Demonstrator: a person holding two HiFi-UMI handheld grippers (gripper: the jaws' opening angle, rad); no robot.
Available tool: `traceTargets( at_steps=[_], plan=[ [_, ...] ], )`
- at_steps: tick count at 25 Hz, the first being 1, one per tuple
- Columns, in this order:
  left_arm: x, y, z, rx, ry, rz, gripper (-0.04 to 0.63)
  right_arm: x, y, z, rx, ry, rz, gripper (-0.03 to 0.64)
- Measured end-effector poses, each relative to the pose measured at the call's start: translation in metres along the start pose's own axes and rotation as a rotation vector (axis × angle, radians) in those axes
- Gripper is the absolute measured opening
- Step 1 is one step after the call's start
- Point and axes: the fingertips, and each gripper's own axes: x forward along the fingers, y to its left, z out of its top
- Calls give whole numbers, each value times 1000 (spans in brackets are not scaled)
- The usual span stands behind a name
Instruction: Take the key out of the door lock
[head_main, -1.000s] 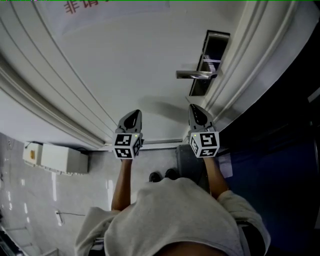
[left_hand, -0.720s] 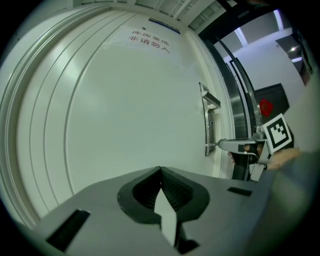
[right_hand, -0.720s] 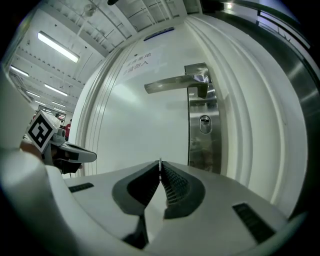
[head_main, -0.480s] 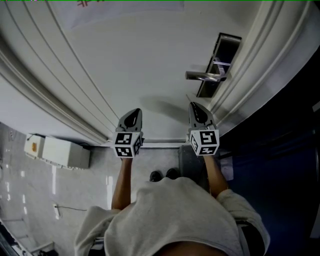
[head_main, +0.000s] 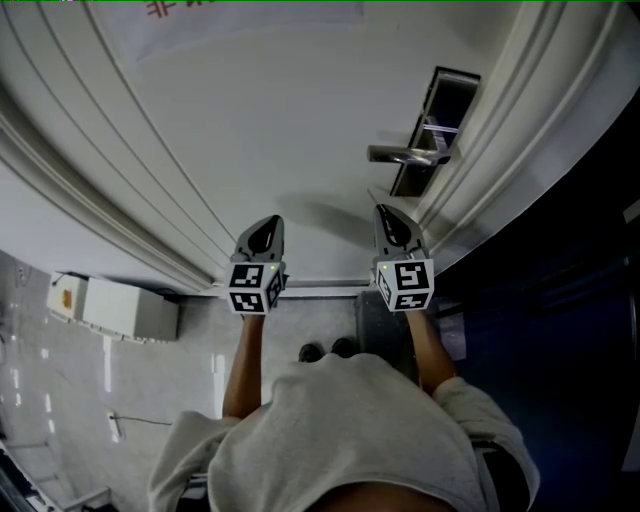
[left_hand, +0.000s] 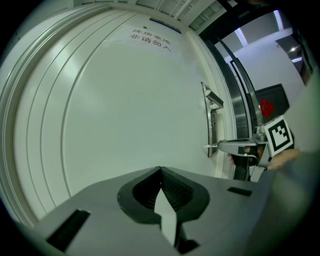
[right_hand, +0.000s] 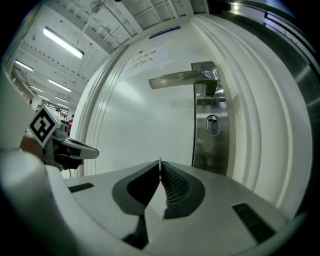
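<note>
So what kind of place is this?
Likely an indoor corridor in a workplace: a white door with a lever handle, a red-lettered notice on it, tube lights overhead.

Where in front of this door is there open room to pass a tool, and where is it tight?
Free: the broad bare door panel between the panel mouldings and the lock plate, below the lever handle. The gap between left tool and right tool is also open. Crowded: around the handle, keyhole and frame mouldings.

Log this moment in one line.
left tongs: shut, empty | right tongs: shut on key | lock: keyhole empty, key out
</note>
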Motion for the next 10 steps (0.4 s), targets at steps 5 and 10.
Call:
traceTargets(
  at_steps=[5,10],
  plan=[
    [6,-3,-1,1,0,-8,18,2,2,-4,-14,13,9,31],
    [7,-5,-1,1,1,-13,18,2,3,-6,-36,18,20,31]
  ],
)
